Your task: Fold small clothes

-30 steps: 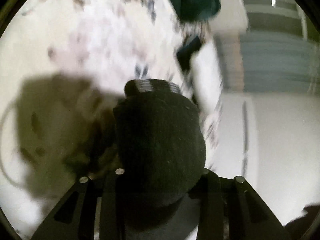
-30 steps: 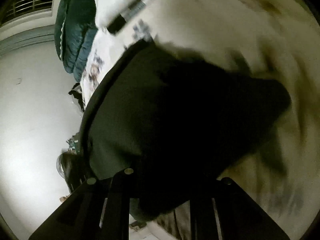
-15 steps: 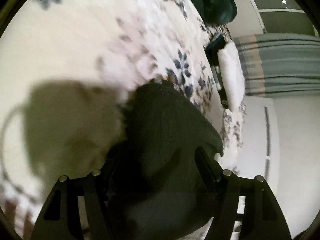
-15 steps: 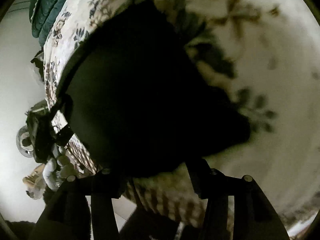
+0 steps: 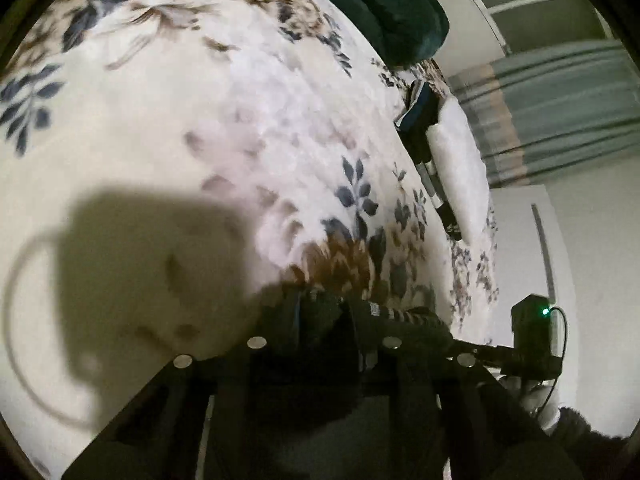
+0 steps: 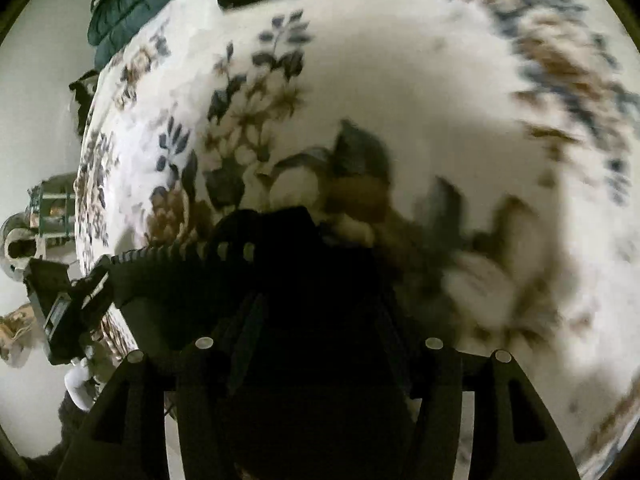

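A small dark garment (image 5: pixel 320 320) lies bunched on the floral bedspread (image 5: pixel 200 128) near the bed's edge. My left gripper (image 5: pixel 322 322) is closing its jaws and its fingers pinch the bunched cloth. In the right wrist view the same dark garment (image 6: pixel 288 280) fills the gap between the fingers of my right gripper (image 6: pixel 316 272). Those jaws stand well apart and are narrowing slightly, and their tips are lost in the dark cloth. Each view shows the other gripper's black housing, the right one's (image 5: pixel 532 336) and the left one's (image 6: pixel 56 304), close beside the garment.
A dark green quilt (image 5: pixel 384 8) is heaped at the far end of the bed. A white pillow (image 5: pixel 460 168) and dark items lie along the far side. Beyond the bed's edge are a pale wall (image 5: pixel 592 272), grey-green curtains (image 5: pixel 560 120) and cluttered shelves (image 6: pixel 48 216).
The garment lay spread between wide left jaws half a second ago. Now those jaws have narrowed on it, and it sits low and bunched. The right view has swung across the bedspread.
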The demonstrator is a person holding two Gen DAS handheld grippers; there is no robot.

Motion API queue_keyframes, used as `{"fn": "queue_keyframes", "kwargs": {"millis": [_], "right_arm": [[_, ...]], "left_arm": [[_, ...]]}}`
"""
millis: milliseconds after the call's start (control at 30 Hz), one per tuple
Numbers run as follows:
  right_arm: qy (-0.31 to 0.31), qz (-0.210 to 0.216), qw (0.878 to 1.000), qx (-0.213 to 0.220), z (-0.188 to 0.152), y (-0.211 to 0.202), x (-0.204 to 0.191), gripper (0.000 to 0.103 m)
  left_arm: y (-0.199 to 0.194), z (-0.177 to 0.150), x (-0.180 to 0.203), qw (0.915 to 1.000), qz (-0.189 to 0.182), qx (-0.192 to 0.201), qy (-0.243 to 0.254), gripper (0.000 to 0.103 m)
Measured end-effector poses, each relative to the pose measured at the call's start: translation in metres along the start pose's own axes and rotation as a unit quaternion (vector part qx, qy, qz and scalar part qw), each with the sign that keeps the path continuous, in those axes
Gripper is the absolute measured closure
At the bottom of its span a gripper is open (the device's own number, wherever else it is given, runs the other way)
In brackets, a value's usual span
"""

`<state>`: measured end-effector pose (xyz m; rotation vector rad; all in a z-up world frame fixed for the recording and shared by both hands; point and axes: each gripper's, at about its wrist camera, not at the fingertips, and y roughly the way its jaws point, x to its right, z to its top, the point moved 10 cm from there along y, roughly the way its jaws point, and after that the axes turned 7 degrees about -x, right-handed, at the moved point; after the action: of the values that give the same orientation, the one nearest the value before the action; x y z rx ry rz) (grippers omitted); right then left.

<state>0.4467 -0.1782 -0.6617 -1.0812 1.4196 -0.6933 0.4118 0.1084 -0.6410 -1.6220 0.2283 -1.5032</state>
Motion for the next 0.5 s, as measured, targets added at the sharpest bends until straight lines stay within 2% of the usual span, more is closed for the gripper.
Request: {"fn": "queue_keyframes", "kwargs": {"millis": [33,67,133,233,333,400,433,500], "right_arm": [[-0.012,-0.015,1.000,0.018,0.005,-0.001,-0.004,0.086],[-0.012,-0.020,0.999,0.039,0.009,-0.008,-0.007,0.093],[-0.003,-0.016,0.997,0.075,0.013,-0.020,-0.015,0.094],[0.022,-0.006,0.993,0.114,0.017,-0.044,-0.017,0.094],[0.032,-0.015,0.991,0.130,0.027,-0.054,-0.017,0.095],[0.042,-0.023,0.991,0.123,0.040,-0.044,-0.012,0.095],[0.052,-0.026,0.992,0.113,0.046,-0.035,-0.007,0.095],[0.072,-0.038,0.994,0.073,0.052,-0.008,0.005,0.095]], "left_arm": [[-0.003,-0.001,0.001,1.0000,-0.003,0.002,0.000,0.089],[-0.005,-0.001,0.001,0.9999,-0.009,0.004,-0.006,0.089],[-0.011,-0.003,-0.001,0.9996,-0.020,0.009,-0.018,0.089],[-0.011,-0.002,-0.004,0.9995,-0.017,0.007,-0.027,0.090],[-0.003,0.005,-0.007,0.9994,-0.008,-0.004,-0.033,0.090],[0.008,0.010,-0.016,0.9987,-0.006,-0.016,-0.048,0.089],[0.014,0.011,-0.021,0.9973,-0.018,-0.026,-0.066,0.089],[0.016,0.013,-0.029,0.9927,-0.042,-0.036,-0.107,0.081]]}}
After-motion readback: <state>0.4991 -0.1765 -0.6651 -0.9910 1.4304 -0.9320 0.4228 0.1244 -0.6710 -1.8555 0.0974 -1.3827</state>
